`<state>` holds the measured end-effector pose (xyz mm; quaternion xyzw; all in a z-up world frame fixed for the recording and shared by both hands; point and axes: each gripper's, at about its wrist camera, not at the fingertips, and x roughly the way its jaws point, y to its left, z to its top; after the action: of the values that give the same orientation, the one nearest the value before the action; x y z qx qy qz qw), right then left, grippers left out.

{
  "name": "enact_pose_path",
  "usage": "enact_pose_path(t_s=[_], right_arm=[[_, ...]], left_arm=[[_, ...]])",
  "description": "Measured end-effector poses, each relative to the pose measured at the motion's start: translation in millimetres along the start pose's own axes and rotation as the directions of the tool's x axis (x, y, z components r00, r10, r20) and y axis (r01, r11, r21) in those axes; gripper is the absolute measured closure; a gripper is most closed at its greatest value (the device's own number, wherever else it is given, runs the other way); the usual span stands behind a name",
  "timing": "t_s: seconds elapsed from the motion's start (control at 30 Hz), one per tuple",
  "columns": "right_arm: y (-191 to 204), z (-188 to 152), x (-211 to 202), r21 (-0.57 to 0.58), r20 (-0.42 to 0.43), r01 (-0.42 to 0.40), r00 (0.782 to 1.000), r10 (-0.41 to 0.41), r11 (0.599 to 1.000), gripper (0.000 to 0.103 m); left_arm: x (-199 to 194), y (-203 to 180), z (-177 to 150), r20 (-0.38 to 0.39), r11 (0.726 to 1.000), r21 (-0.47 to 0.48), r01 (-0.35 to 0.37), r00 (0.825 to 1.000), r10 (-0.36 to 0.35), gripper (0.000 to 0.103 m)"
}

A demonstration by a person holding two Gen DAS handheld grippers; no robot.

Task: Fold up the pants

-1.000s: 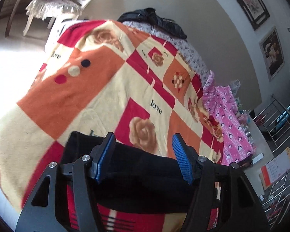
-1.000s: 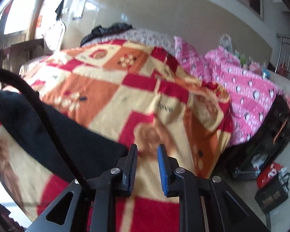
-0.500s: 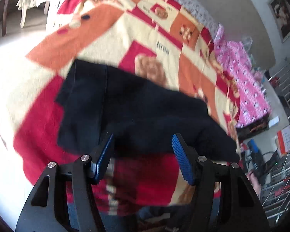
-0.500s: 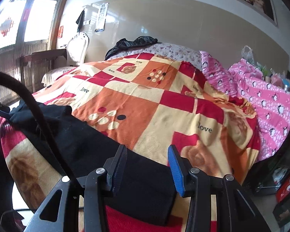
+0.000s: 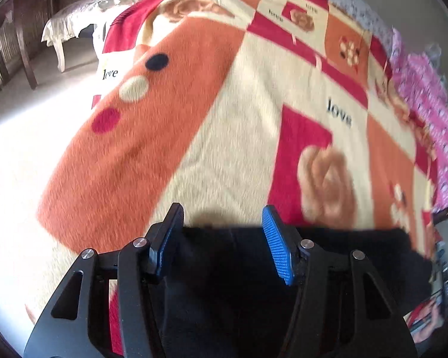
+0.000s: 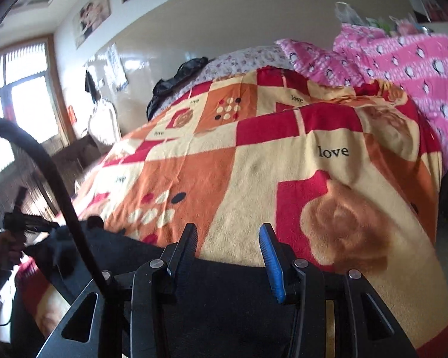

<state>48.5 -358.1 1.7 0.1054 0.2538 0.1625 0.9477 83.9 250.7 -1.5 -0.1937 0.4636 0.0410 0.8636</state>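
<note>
Covering the bed, a patchwork blanket bears black pants.

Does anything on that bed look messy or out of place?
Nothing looks damaged or spilled. A dark garment lies bunched at the far end of the bed, and the black pants sit near the patterned blanket's edge.

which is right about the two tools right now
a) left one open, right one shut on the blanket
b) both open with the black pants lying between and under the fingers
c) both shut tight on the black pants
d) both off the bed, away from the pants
b: in each wrist view the left tool and right tool show a wide gap between the fingers, with the black pants spread on the blanket beneath them.
</note>
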Motion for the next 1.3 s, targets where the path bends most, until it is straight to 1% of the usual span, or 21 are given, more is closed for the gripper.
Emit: enact_pose_path(t_s=[0.1, 0.2, 0.27, 0.33, 0.4, 0.47, 0.5, 0.53, 0.6, 0.63, 0.7, 0.8, 0.87, 0.9, 1.03, 1.1, 1.13, 1.17, 1.2, 1.23, 1.3], right_arm=[[-3.9, -3.1, 0.4, 0.023, 0.001, -0.008, 1.0, 0.008, 1.0, 0.062], [-4.1, -2.5, 1.9, 0.026, 0.0, -0.015, 1.0, 0.015, 1.0, 0.062], [-6.1, -2.4, 4.6, 0.038, -0.014, -0.019, 1.0, 0.02, 0.999, 0.062], [-9.1, -3.5, 5.6, 0.055, -0.021, -0.022, 1.0, 0.023, 0.998, 0.062], [-11.2, -3.9, 6.1, 0.067, -0.028, -0.021, 0.999, 0.023, 0.998, 0.062], [-12.2, -4.1, 7.3, 0.068, -0.032, -0.018, 0.999, 0.02, 0.998, 0.062], [-11.8, -4.1, 7.3, 0.066, -0.034, -0.018, 0.999, 0.02, 0.998, 0.062], [-11.5, -4.1, 7.2, 0.065, -0.034, -0.016, 0.999, 0.019, 0.998, 0.062], [-11.6, -4.2, 7.1, 0.064, -0.034, -0.016, 0.999, 0.019, 0.998, 0.062], [-11.8, -4.3, 7.4, 0.067, -0.034, -0.02, 0.999, 0.022, 0.998, 0.062], [-12.4, -5.4, 7.3, 0.073, -0.035, -0.023, 0.999, 0.025, 0.997, 0.062], [-15.0, -6.0, 8.6, 0.089, -0.038, -0.032, 0.999, 0.035, 0.996, 0.062], [-16.3, -6.2, 8.6, 0.096, -0.039, -0.041, 0.998, 0.045, 0.995, 0.062], [-16.9, -6.1, 8.4, 0.1, -0.039, -0.043, 0.998, 0.047, 0.994, 0.062], [-17.9, -6.3, 8.4, 0.102, -0.038, -0.045, 0.998, 0.049, 0.994, 0.062], [-18.2, -6.3, 9.5, 0.106, -0.043, -0.048, 0.998, 0.053, 0.993, 0.062], [-18.6, -6.1, 10.6, 0.11, -0.048, -0.052, 0.997, 0.058, 0.993, 0.062], [-19.3, -6.0, 11.5, 0.115, -0.051, -0.055, 0.997, 0.061, 0.992, 0.062], [-20.0, -5.9, 12.2, 0.119, -0.053, -0.056, 0.997, 0.063, 0.991, 0.062], [-20.6, -6.0, 12.1, 0.122, -0.054, -0.06, 0.996, 0.067, 0.991, 0.062], [-20.6, -6.1, 11.8, 0.126, -0.055, -0.059, 0.996, 0.066, 0.99, 0.062]], left_arm=[[-40.1, -0.1, -7.2, 0.078, 0.997, 0.02, 0.078, 0.994, -0.079, 0.048], [-69.3, -6.7, -31.8, 0.087, 0.995, 0.052, 0.079, 0.993, -0.084, 0.048], [-74.6, -14.3, -51.3, 0.048, 0.995, 0.071, 0.071, 0.996, -0.074, 0.048], [-67.8, -24.5, -71.1, -0.013, 0.993, 0.11, 0.049, 0.999, -0.048, 0.048], [-50.2, -33.6, -82.6, -0.086, 0.991, 0.124, 0.05, 0.996, -0.04, 0.047], [-30.5, -33.7, -88.2, -0.121, 0.989, 0.151, 0.007, 0.993, 0.011, 0.048], [-24.5, -30.7, -83.6, -0.08, 0.986, 0.168, -0.012, 0.996, 0.026, 0.048], [-19.9, -29.3, -77.4, -0.051, 0.981, 0.188, -0.054, 0.997, 0.064, 0.048], [-5.3, -24.5, -59.2, -0.013, 0.964, 0.214, -0.154, 0.987, 0.161, 0.04], [1.2, -22.5, -50.6, -0.015, 0.967, 0.207, -0.147, 0.988, 0.153, 0.037], [11.1, -26.3, -33.6, -0.019, 0.957, 0.233, -0.173, 0.983, 0.182, 0.032], [18.1, -26.9, -16.6, 0.008, 0.954, 0.244, -0.176, 0.984, 0.18, 0.032], [10.1, -29.0, -11.5, 0.076, 0.939, 0.249, -0.237, 0.971, 0.225, 0.036], [3.2, -27.6, -10.9, 0.112, 0.938, 0.244, -0.248, 0.967, 0.227, 0.036], [-46.1, -9.8, -13.4, 0.197, 0.974, 0.16, -0.16, 0.972, 0.127, 0.036], [-73.6, -9.2, -29.4, 0.184, 0.992, 0.121, -0.027, 0.983, 0.004, 0.036], [-81.8, -11.7, -38.1, 0.165, 0.992, 0.111, 0.054, 0.984, -0.072, 0.036], [-88.6, -16.7, -49.1, 0.132, 0.984, 0.111, 0.142, 0.979, -0.156, 0.036], [-92.5, -23.1, -60.3, 0.104, 0.972, 0.109, 0.209, 0.97, -0.22, 0.036], [-94.1, -28.5, -72.9, 0.076, 0.959, 0.109, 0.262, 0.96, -0.271, 0.036], [-91.8, -31.1, -90.4, 0.038, 0.952, 0.062, 0.301, 0.952, -0.303, 0.036]])
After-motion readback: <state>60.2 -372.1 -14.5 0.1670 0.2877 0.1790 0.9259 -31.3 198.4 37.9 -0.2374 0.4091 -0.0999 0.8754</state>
